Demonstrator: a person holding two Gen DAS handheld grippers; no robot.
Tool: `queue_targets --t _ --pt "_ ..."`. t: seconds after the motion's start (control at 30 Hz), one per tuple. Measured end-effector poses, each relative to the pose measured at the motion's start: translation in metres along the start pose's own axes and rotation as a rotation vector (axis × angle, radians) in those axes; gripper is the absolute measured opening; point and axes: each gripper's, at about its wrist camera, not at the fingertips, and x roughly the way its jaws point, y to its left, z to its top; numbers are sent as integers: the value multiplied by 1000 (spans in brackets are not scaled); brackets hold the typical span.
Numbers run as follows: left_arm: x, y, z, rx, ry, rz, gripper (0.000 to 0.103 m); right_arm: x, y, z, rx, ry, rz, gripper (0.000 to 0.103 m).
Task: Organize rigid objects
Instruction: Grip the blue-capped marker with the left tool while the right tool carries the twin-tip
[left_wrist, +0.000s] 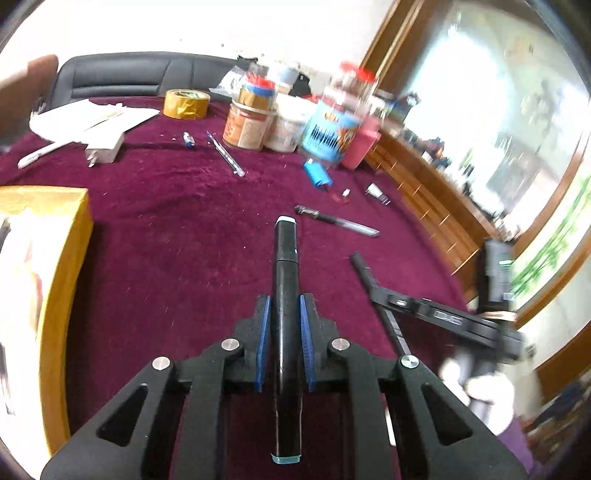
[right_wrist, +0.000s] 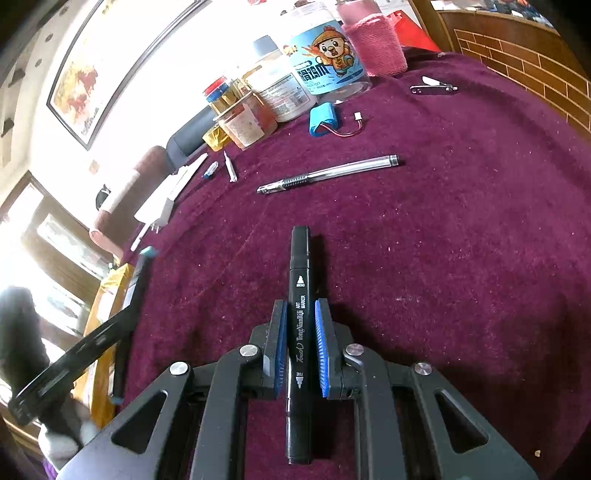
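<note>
Over the purple counter (left_wrist: 166, 240), pinching one marker in each pair of jaws. Left jaws pressed onto the black marker with blue-green ends (left_wrist: 286, 295), lying lengthways between the blue pads (left_wrist: 263, 332), front end poking out ahead, up off the cloth. Right jaws pressed the same way onto the plain black marker (right_wrist: 300, 332), tip aimed toward the clear pen (right_wrist: 328, 173); touching the cloth or just above it, cannot tell.

Looks like the carrying step: two markers picked, not yet put away. Left to sort on the counter: the clear pen, the blue battery pack (right_wrist: 325, 123) and a thin white pen (right_wrist: 229, 168) near the jars (right_wrist: 255, 118).

Next, most likely: finding one spot for both markers, maybe the yellow box (left_wrist: 66, 258) at the left, though only a guess. Calls for keeping each pinch tight, bringing the marker over the spot, going low, then spreading the jaws. Needs care to keep the two tools from bumping.

Both tools tipped down at a slant toward the counter, side by side, the left one near the box, the right one out to its right.
</note>
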Motion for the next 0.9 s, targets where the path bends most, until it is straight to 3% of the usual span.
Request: queue_targets --t 0.23,0.43,0.67,0.9 --pt "-72 37 -20 -79 -70 -25 13 -6 -8 1 44 -25 1 13" --pt "-123 95 -38 -141 -104 138 13 -11 -5 3 55 -23 -12 13" --pt "-136 164 -60 -298 -66 277 13 -56 66 5 -71 -53 79 13" --pt "-120 185 -66 -341 -1 300 13 -26 152 -22 -163 82 218 13"
